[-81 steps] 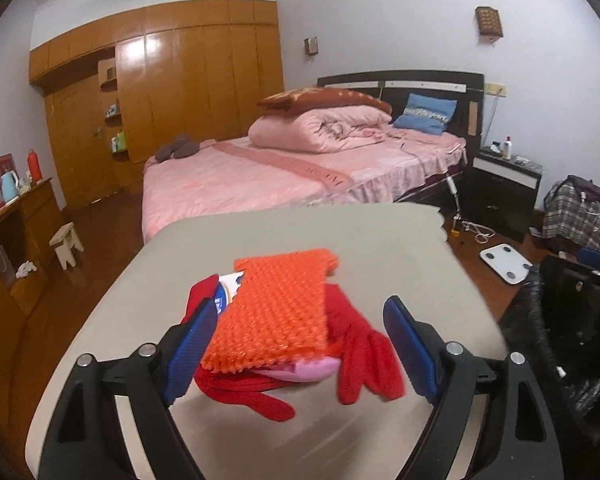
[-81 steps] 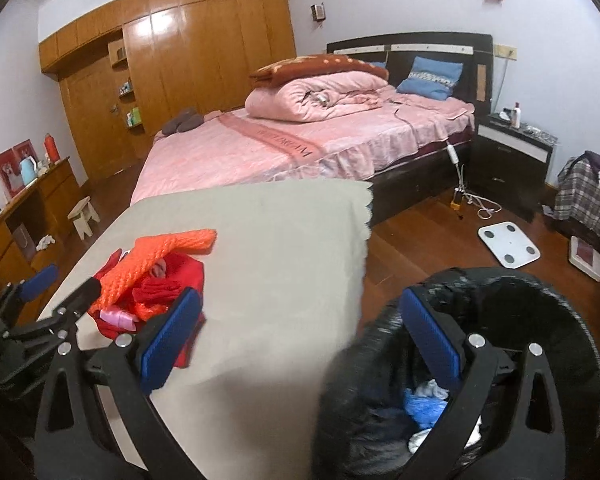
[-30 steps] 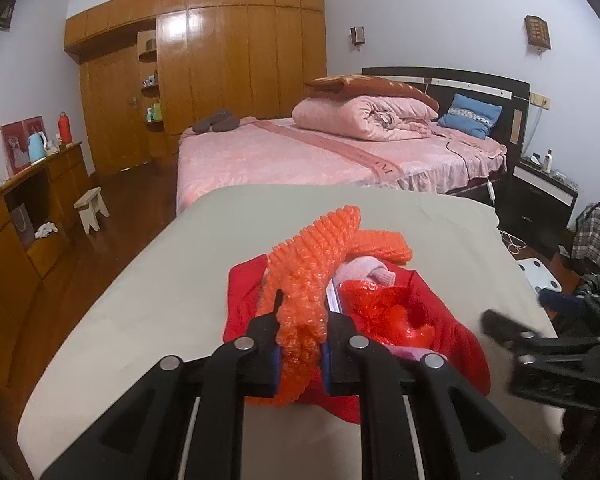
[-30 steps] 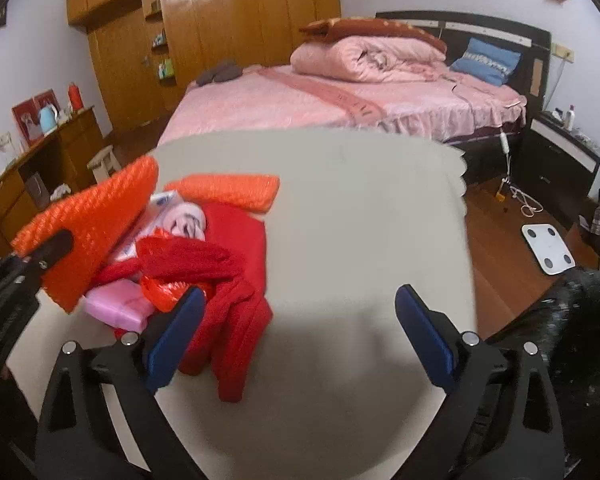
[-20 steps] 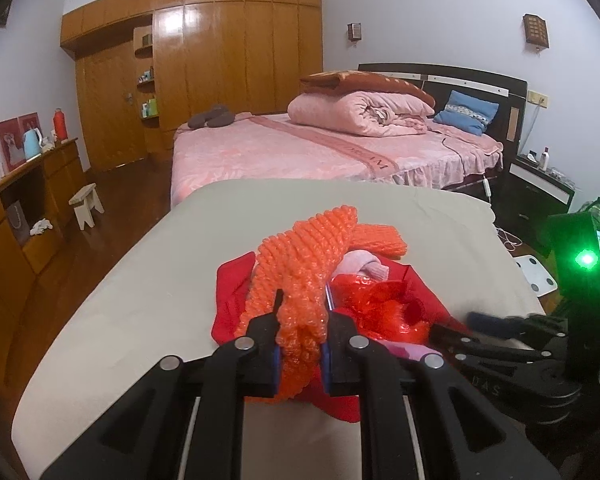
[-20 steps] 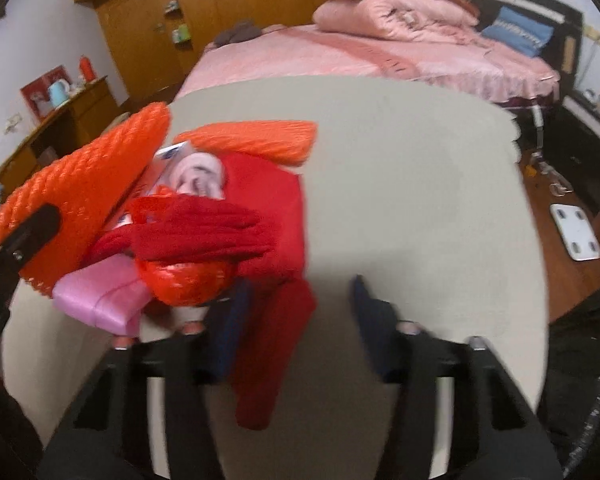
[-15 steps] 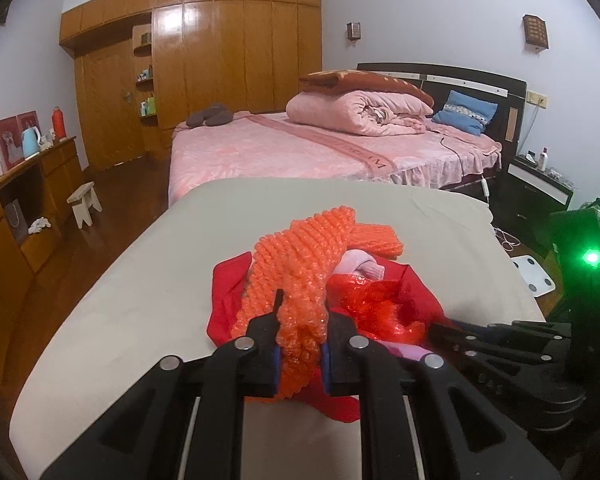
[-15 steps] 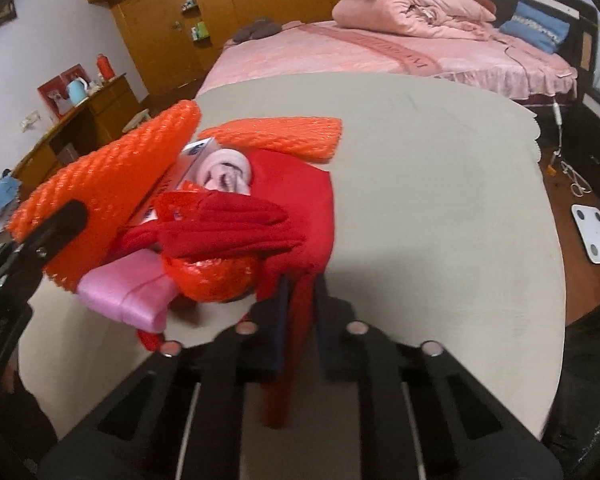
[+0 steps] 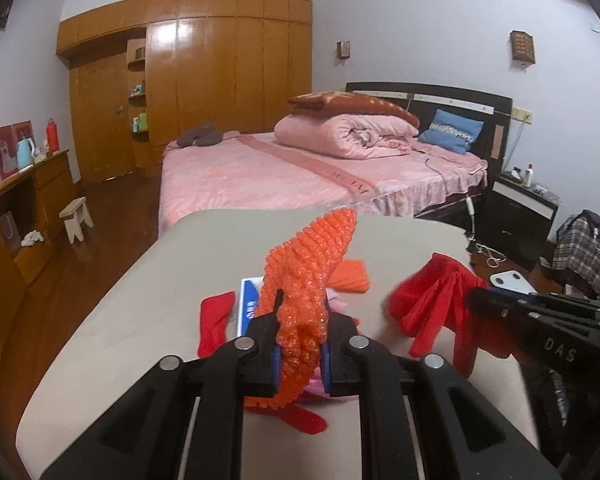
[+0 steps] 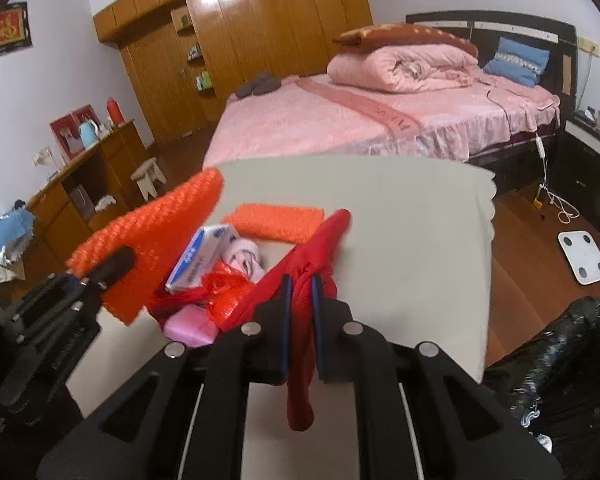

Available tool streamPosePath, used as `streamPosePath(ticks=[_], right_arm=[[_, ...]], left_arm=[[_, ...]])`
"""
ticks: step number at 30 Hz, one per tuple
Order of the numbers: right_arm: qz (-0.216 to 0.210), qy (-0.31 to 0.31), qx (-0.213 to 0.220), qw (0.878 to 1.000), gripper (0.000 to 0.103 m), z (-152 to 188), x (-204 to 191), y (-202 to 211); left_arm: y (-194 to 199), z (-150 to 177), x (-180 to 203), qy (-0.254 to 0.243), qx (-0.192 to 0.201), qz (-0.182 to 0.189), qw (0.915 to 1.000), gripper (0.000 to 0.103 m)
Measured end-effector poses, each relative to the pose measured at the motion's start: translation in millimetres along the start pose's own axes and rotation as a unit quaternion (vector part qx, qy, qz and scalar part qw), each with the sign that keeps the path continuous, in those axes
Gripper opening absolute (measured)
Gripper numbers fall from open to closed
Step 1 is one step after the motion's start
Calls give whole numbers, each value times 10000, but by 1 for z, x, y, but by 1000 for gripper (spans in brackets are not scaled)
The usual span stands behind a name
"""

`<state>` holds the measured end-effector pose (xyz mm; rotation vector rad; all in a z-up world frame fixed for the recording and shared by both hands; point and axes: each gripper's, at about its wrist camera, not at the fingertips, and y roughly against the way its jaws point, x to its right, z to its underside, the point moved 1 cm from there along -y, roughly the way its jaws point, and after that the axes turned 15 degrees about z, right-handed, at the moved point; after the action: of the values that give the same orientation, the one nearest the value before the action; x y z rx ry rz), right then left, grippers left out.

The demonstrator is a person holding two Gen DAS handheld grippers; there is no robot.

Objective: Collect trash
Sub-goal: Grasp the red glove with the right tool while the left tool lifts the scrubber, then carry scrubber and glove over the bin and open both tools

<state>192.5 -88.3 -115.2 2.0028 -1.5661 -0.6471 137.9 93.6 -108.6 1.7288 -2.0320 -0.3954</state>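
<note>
Red cloth (image 10: 302, 320) (pinched) in right hand-held gripper (image 10: 300, 312).

"DAS" — white letters on the right gripper (image 9: 476, 300)

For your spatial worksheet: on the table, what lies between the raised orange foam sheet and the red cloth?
In the right wrist view: a blue-and-white tissue pack, a pink roll and red mesh.
</note>
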Motion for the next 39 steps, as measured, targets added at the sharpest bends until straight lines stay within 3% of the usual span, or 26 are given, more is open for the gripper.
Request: streamPosePath(ticks=[8,24,39], right_arm=[[3,-90,298,9995,9,-15,18,35],[300,-185,632,9974,9,-13,56,91],[931,-455,807,9913,9,10,118,140]], left_arm=[[14,-11,25,-105,86,170,9998,14],[26,-20,75,-328,169,612,9974,14],[30,-27,153,-731,168,1517,9856,14]])
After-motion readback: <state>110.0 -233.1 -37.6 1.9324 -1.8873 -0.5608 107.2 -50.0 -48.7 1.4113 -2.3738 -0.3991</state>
